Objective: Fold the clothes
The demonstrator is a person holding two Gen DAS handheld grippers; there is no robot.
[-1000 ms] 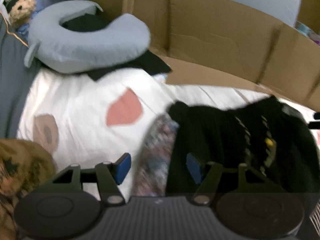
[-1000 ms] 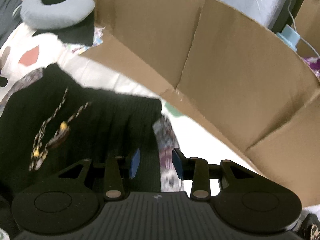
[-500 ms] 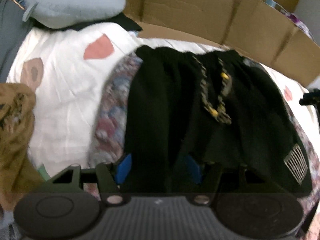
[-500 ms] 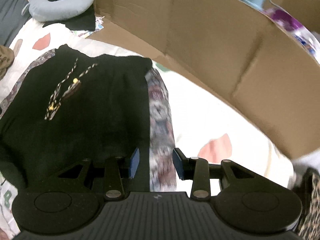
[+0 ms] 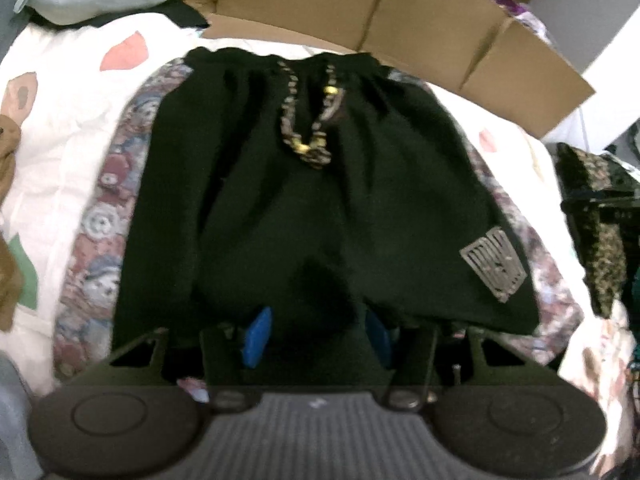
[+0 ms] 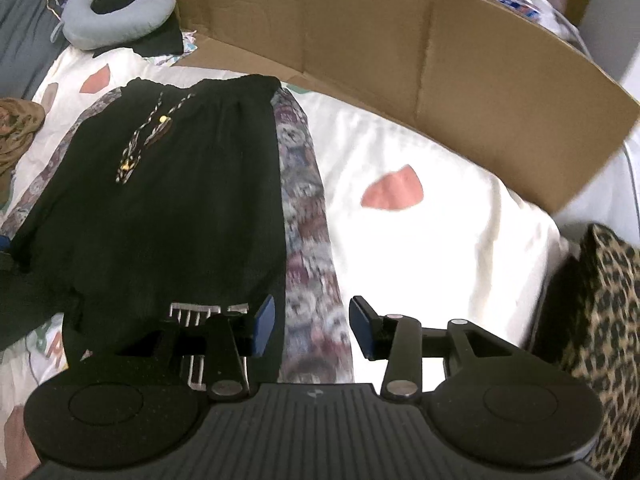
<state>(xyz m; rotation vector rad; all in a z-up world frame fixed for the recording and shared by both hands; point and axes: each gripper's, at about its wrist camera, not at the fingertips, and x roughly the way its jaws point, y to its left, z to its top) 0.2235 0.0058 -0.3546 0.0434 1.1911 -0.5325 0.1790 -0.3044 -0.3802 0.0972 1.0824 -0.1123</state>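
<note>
Two tongs hover over black shorts [image 5: 320,216] spread flat on the white bed cover [image 6: 420,248]. Left tongs [image 5: 316,338], just narrowing, straddle the hem unpinched; right tongs [image 6: 312,326], just widening, gape above the patterned side stripe [image 6: 308,240].

The left hand-held gripper [image 5: 316,338] has just been narrowing, the right hand-held gripper [image 6: 312,326] widening, both parted.
</note>
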